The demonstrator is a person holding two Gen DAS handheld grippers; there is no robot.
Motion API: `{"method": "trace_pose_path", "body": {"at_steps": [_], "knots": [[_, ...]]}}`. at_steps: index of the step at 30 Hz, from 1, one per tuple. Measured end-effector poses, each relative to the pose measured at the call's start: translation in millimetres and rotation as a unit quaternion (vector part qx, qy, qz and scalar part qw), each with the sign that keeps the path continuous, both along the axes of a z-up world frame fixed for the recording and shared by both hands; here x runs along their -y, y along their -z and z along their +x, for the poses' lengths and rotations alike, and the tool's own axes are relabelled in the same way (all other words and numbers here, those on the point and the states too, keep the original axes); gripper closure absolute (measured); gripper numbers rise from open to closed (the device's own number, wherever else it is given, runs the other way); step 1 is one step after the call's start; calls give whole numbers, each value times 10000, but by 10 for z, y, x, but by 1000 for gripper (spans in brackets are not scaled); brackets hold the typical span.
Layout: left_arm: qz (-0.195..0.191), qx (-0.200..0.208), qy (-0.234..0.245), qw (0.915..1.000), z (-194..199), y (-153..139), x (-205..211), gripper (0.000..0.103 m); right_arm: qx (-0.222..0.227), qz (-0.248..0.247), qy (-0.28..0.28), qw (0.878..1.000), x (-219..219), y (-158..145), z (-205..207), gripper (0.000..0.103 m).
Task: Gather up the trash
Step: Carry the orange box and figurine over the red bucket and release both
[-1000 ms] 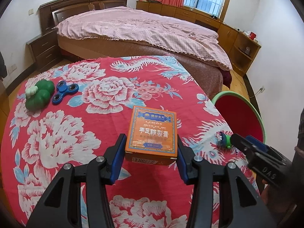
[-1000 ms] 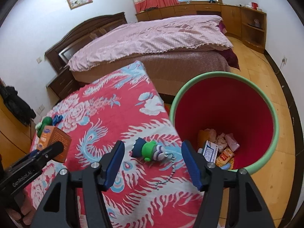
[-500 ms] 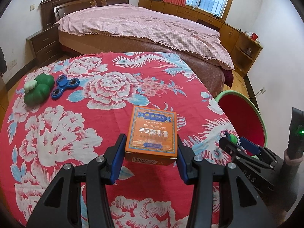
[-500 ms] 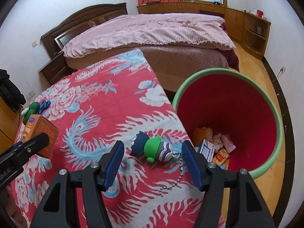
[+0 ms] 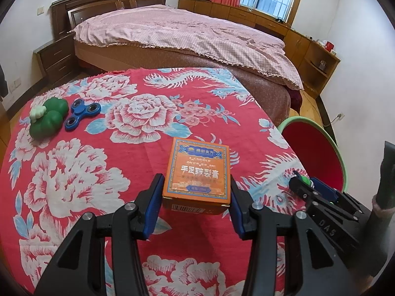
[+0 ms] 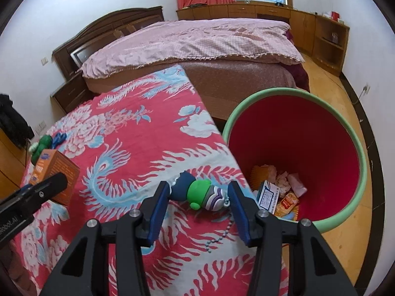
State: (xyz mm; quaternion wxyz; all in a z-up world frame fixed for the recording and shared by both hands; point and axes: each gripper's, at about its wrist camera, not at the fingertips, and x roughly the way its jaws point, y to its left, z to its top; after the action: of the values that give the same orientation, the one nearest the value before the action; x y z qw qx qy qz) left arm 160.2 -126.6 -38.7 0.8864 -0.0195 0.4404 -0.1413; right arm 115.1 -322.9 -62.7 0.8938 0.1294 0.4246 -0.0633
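Note:
An orange carton [image 5: 198, 170] with printed characters sits between the blue pads of my left gripper [image 5: 196, 185], which is shut on its two sides just over the red flowered tablecloth [image 5: 74, 172]. The same carton [image 6: 55, 170] shows at the left of the right wrist view. A small green, navy and purple toy keychain [image 6: 200, 193] lies near the table's right edge with its bead chain trailing. My right gripper [image 6: 197, 190] straddles it with its jaws closing and the pads close beside it, not clearly pressing.
A red bin with a green rim [image 6: 284, 91] stands on the floor right of the table, holding several wrappers and a small box [image 6: 267, 194]. A green plush toy [image 5: 49, 118] and a blue fidget spinner [image 5: 82, 114] lie far left. A bed [image 5: 185, 37] stands behind.
The right gripper's jaws have narrowed around the toy keychain and it has edged closer to it. The left gripper still holds the orange carton in the same place.

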Motion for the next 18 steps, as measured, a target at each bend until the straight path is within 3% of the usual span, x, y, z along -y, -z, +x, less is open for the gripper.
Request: {"method": "trace_pose_path", "body": {"at_steps": [11,18], "knots": [[113,154,415,9990,-8,-138,319,54,449,188,448,9978,415,-309,-197,51],[108,190,824,9964,56,-222,701,54,400,274,863,9951,806,-261,-244,51]]}}
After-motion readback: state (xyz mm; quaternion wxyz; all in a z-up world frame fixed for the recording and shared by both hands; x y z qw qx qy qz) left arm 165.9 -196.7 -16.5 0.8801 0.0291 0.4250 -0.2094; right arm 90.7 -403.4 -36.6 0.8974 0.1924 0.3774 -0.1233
